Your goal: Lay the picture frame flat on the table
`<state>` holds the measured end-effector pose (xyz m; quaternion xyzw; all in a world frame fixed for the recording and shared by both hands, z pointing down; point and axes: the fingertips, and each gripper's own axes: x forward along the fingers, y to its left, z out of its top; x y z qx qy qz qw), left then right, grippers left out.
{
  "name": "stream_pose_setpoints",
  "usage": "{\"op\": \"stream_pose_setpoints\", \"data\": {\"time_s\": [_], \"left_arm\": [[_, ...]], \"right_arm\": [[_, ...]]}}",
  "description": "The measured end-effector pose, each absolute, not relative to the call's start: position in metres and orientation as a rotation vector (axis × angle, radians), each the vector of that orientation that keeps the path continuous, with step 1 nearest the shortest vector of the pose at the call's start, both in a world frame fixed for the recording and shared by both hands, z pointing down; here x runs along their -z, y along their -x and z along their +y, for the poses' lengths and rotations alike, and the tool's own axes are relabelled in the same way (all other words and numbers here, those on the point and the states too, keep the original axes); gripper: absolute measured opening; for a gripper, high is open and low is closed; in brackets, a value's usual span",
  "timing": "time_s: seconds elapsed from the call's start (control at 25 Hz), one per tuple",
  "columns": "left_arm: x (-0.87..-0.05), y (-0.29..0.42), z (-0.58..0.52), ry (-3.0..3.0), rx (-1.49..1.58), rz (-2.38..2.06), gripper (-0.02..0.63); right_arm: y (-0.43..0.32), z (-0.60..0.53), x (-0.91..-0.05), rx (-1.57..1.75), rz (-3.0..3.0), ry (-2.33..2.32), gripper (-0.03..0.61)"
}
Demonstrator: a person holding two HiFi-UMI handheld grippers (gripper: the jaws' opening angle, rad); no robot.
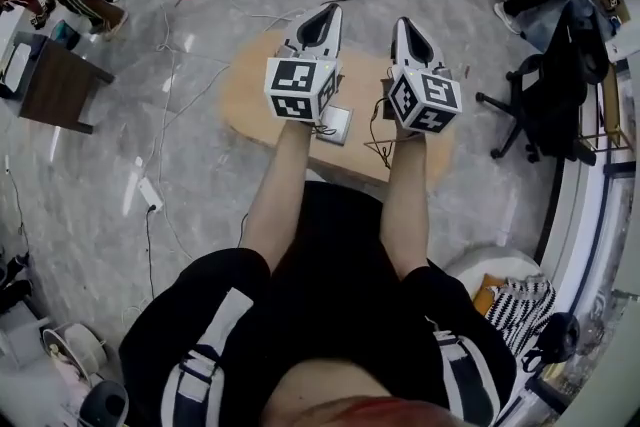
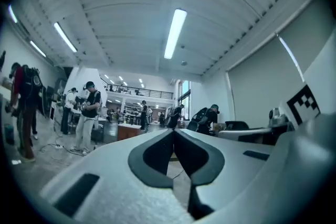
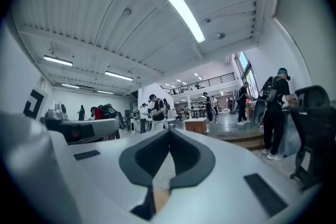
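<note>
I find the left gripper (image 1: 322, 19) and the right gripper (image 1: 408, 27) held side by side above the bench (image 1: 248, 93). Both sets of fingers (image 2: 149, 157) are closed tip to tip, with nothing between them. The picture frame (image 1: 336, 123) lies flat on the bench between the rear ends of the two grippers, well back of the fingertips, and neither gripper touches it.

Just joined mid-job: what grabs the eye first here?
The left tool and right tool dominate the head view, held side by side, both shut and empty, over the small oval wooden table. Below them a pale picture frame seems to lie flat beside loose cables.
</note>
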<state>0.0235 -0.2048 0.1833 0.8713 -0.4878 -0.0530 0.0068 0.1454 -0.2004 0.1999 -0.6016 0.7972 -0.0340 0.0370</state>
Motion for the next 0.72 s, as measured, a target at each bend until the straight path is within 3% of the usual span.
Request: {"op": "stream_pose_setpoints", "data": {"time_s": [0.72], "left_arm": [[-0.178,0.004,-0.229,-2.648,0.136,-1.669,0.009]], "right_arm": [[-0.144,-0.220,-0.189,0.048,2.432,1.890,0.011]]}}
